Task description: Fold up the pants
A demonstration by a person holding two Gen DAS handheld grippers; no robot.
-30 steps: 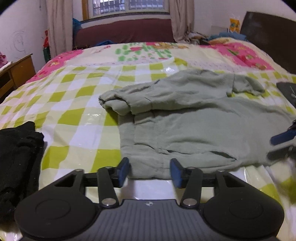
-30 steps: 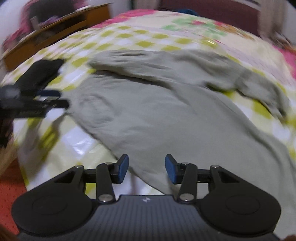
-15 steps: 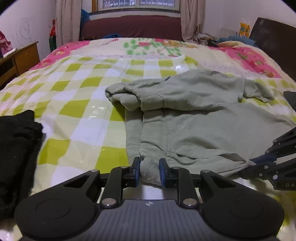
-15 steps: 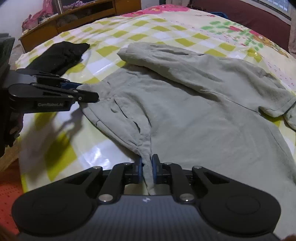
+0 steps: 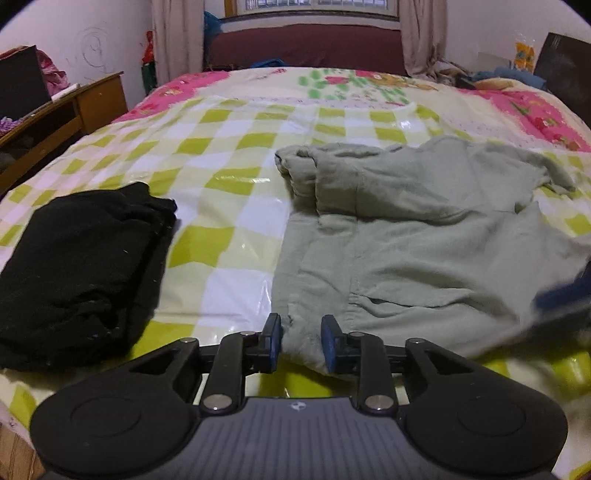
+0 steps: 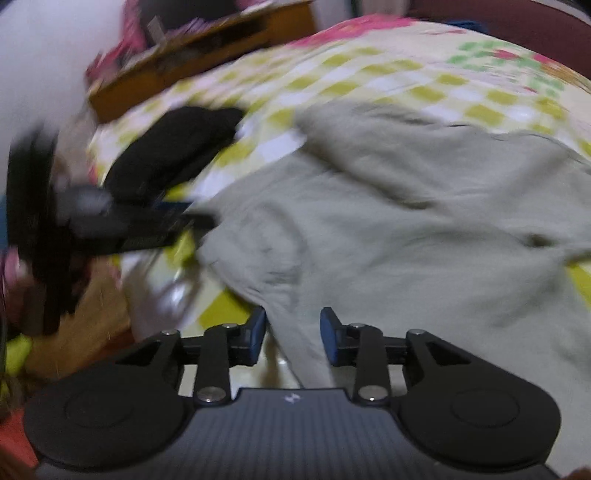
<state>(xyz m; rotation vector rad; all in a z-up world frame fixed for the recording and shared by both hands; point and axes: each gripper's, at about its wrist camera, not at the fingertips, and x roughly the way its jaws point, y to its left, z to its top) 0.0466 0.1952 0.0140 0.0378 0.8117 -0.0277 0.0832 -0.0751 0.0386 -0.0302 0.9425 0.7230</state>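
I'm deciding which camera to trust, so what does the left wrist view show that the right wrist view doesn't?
Left wrist only: the window, curtains and the sharp pocket seam on the pants. Right wrist only: the left tool's side, blurred. Both: the grey-green pants, the black folded garment, the checked bedcover, and each tool opening with the pants' edge between its fingers.

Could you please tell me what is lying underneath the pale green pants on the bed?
The pale green fabric pants lie directly on the glossy yellow-green and white checked bed cover, which shows all around them. Whatever lies beneath the middle of the pants is covered and cannot be seen.
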